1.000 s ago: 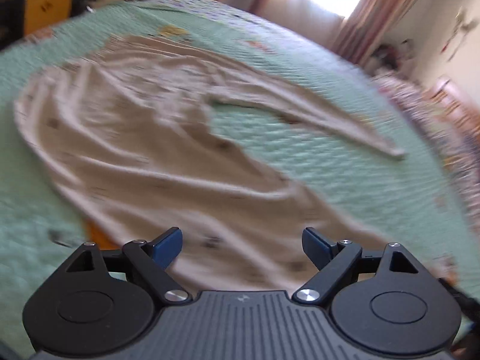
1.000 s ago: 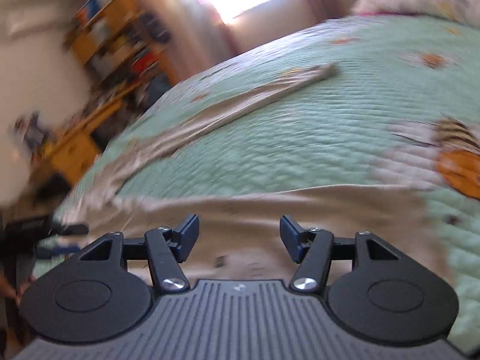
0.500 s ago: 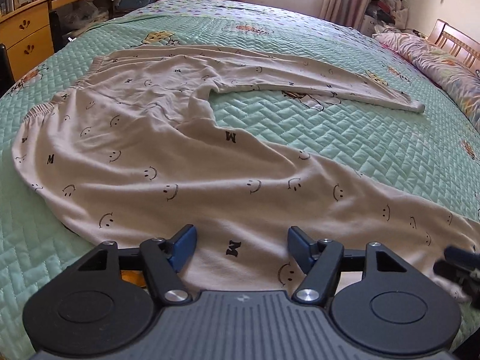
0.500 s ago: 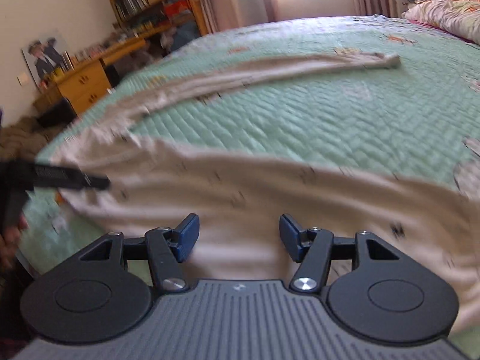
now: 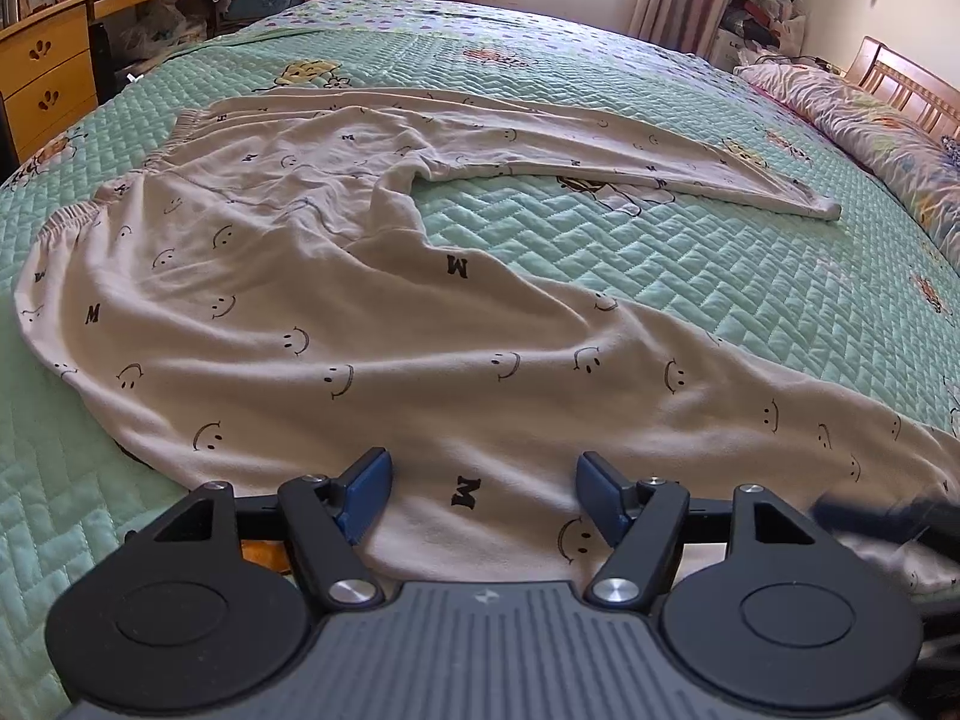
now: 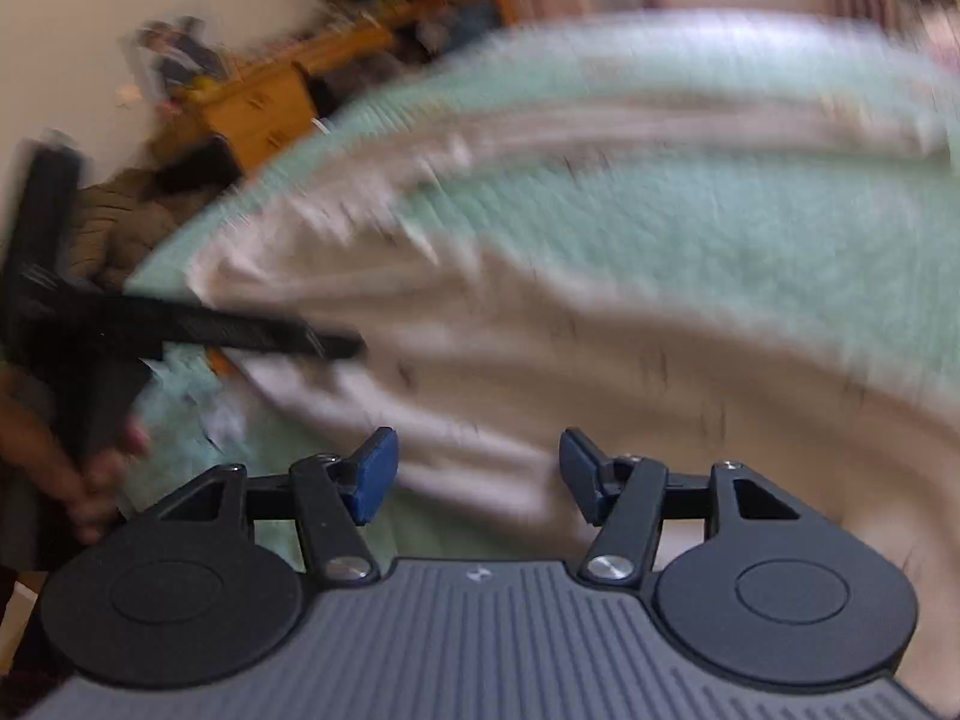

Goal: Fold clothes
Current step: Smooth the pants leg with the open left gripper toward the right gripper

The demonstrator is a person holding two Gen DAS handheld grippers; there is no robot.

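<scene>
The cream trousers lie spread on the bed, near leg along its front edge. Soft, light, floppy cloth; best pinched at cuff or waistband. Left gripper and right gripper both gape, holding nothing.

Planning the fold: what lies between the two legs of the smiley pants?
In the left wrist view, only bare green quilt lies between the near leg and the far leg of the pants; nothing else rests there.

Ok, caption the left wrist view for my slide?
Left gripper, jaws open, poised over the near leg of smiley-print pants spread on a green quilt.
</scene>
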